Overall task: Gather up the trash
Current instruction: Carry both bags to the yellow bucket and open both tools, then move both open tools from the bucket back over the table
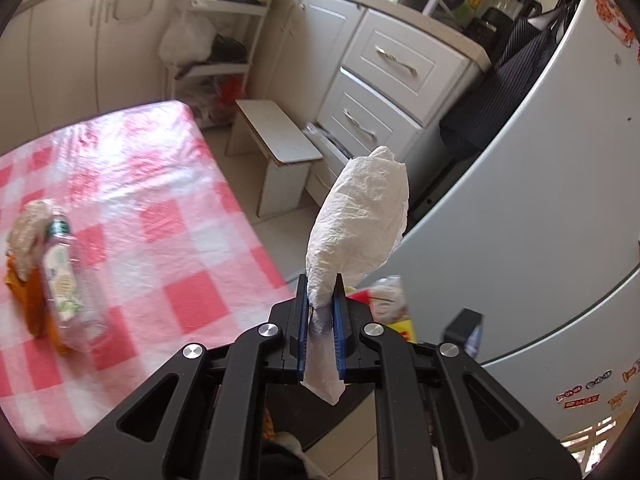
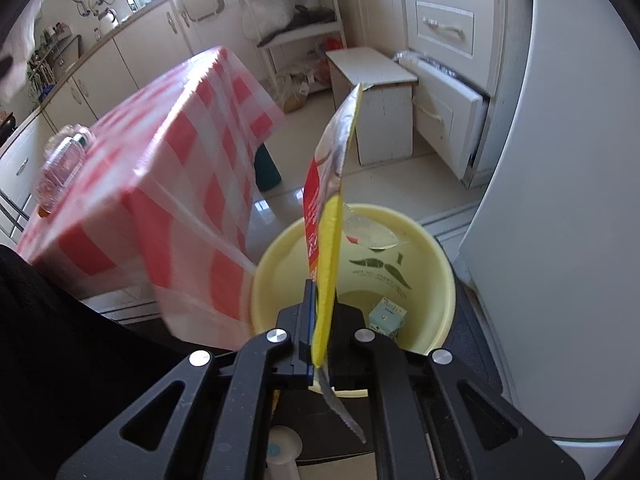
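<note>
Left tool (image 1: 323, 280) clamps tissue (image 1: 360, 220); right tool (image 2: 322, 284) (above bin (image 2: 440, 268)) pinches wrapper (image 2: 326, 208).

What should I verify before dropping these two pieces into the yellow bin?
1. Right gripper clamped on snack wrapper: ok.
2. Wrapper over the yellow bin: ok, lower part sits above the opening.
3. Left gripper clamped on crumpled tissue: ok.
4. Tissue over the bin: cannot tell, bin not visible in the left wrist view.
5. Room in the bin: ok, only a small carton and clear plastic inside.
6. Table cleared: not ok, plastic bottle remains.
</note>
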Action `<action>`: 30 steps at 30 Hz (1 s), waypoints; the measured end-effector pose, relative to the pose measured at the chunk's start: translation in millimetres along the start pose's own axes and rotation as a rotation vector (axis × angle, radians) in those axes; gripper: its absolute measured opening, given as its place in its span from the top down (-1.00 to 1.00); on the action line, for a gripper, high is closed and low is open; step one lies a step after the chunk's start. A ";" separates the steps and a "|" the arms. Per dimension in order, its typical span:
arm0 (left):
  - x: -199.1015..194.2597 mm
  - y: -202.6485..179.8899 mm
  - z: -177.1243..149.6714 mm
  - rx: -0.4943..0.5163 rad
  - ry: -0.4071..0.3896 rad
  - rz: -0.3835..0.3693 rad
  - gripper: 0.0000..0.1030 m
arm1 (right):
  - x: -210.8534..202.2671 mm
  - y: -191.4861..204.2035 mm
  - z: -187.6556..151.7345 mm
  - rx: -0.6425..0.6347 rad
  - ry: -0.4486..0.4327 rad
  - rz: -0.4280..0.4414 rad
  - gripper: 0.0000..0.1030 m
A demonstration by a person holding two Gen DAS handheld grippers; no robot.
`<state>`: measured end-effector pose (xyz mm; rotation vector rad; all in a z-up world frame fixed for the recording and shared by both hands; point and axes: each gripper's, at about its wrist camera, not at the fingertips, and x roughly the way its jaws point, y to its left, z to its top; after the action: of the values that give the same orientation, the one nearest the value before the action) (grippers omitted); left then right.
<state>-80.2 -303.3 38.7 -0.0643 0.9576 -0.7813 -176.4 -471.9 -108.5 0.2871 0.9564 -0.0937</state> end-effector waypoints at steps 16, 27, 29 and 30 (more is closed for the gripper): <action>157.2 -42.8 -32.3 -0.036 0.332 0.056 0.80 | 2.9 -54.4 -32.1 0.106 -0.082 -0.045 -0.20; 176.4 -57.1 -41.6 0.063 0.345 0.175 -0.22 | -30.0 -88.3 -39.8 0.245 -0.138 -0.050 -0.26; 166.4 -56.7 -38.5 0.062 0.303 0.176 -0.27 | -32.7 -84.8 -37.0 0.254 -0.151 -0.040 -0.27; 161.4 -56.7 -34.9 0.061 0.279 0.176 -0.34 | -34.6 -83.2 -35.7 0.255 -0.156 -0.035 -0.28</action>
<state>-85.8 -435.6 -75.1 0.1847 1.1850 -0.6665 -241.6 -543.2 -116.3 0.4913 0.7941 -0.2672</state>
